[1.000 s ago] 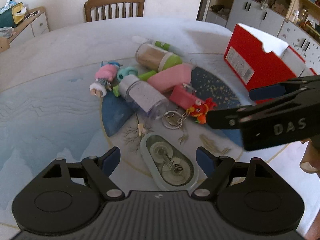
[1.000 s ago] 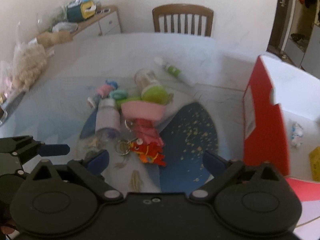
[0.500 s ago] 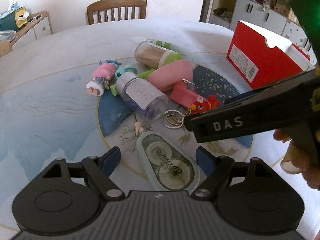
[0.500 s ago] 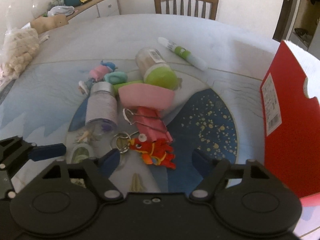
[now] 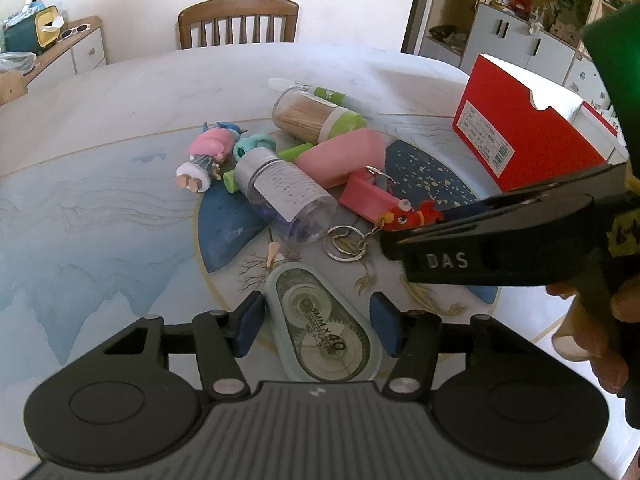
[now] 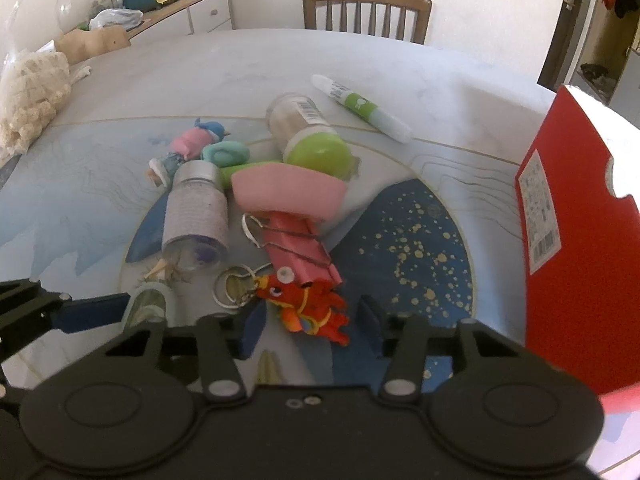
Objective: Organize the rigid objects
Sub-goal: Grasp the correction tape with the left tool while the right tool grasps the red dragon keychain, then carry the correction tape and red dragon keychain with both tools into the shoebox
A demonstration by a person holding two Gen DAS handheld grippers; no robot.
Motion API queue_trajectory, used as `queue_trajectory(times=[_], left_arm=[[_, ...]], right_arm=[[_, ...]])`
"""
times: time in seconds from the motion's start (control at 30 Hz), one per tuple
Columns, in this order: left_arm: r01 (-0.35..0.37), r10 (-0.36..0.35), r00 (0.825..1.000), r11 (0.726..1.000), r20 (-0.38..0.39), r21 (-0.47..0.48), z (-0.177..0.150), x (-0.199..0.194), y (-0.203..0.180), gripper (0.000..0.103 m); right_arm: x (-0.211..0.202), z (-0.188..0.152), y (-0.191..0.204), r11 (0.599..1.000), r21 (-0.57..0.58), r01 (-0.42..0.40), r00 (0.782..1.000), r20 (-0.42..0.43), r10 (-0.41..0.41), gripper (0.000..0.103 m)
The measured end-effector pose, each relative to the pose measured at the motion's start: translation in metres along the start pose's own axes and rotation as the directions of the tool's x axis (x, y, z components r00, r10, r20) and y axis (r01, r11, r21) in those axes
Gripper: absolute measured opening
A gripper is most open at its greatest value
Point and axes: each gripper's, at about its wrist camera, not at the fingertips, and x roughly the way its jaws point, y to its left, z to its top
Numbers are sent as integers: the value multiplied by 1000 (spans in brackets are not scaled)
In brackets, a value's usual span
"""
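Observation:
A pile of small objects lies on the table. A pale green correction tape [image 5: 326, 332] lies between the fingers of my open left gripper [image 5: 318, 322], untouched on both sides. My right gripper [image 6: 310, 330] is open around a red dragon keychain [image 6: 308, 306] with metal rings; it also shows in the left wrist view [image 5: 408, 214]. Behind lie a clear bottle [image 5: 282, 196], a pink binder clip [image 6: 298, 246], a pink case [image 5: 344, 156], a green-capped toothpick jar [image 5: 316, 118], a doll [image 5: 208, 152] and a glue stick [image 6: 362, 106].
An open red shoebox [image 5: 524, 136] stands at the right; it also shows in the right wrist view [image 6: 576, 236]. A wooden chair [image 5: 238, 20] stands beyond the table. A sideboard [image 6: 176, 12] with clutter is at the far left.
Both grippers have moved forward and down. The correction tape now lies between the left fingers, and the red keychain between the right fingers. Both finger pairs have narrowed.

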Motion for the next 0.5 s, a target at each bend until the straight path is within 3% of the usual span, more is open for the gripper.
queue_trajectory(times=[0.17, 0.5], left_arm=[[0, 0, 1000, 1000, -5, -15, 1, -1, 2, 49], [12, -13, 1000, 999, -17, -53, 1, -8, 9, 42]], right_arm=[[-7, -1, -1, 1000, 8, -7, 1000, 11, 7, 32], [-41, -13, -1, 998, 15, -68, 996, 62, 67, 31]])
